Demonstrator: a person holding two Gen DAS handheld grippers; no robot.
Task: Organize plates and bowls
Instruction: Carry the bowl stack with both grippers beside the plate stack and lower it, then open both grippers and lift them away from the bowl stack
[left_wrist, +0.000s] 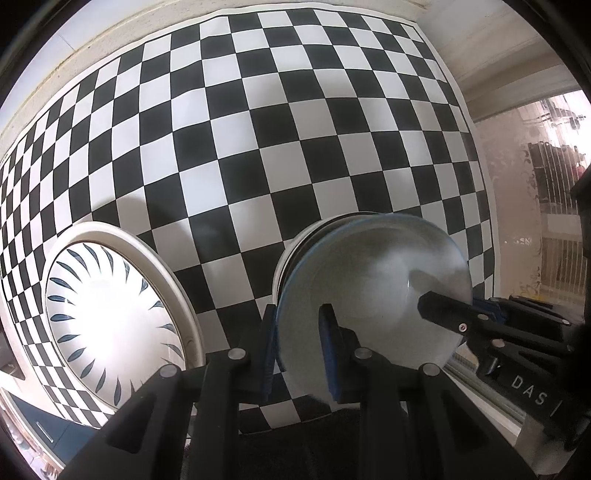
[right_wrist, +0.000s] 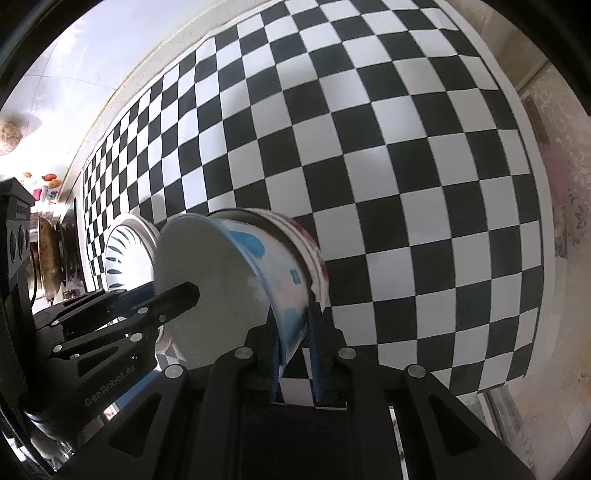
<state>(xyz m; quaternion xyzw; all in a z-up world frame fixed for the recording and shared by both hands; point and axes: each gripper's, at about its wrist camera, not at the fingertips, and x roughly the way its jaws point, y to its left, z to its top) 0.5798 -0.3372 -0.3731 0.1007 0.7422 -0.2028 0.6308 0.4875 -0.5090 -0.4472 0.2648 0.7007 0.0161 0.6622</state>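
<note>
A white bowl with blue and pink marks (right_wrist: 258, 266) is nested in a second bowl (right_wrist: 314, 251) on the checkered mat (right_wrist: 369, 147). My right gripper (right_wrist: 295, 347) is shut on the inner bowl's near wall. My left gripper (left_wrist: 299, 354) is shut on the same bowl's rim (left_wrist: 369, 288), one blue pad inside and one outside. The right gripper also shows in the left wrist view (left_wrist: 443, 314), and the left gripper in the right wrist view (right_wrist: 177, 295). A white plate with blue leaf marks (left_wrist: 118, 325) lies to the left and also shows in the right wrist view (right_wrist: 125, 254).
The checkered mat (left_wrist: 258, 147) covers the counter up to a pale wall edge (left_wrist: 92, 40). Pans and kitchen items (right_wrist: 48, 254) stand far left. A patterned curtain and window (left_wrist: 535, 184) lie to the right.
</note>
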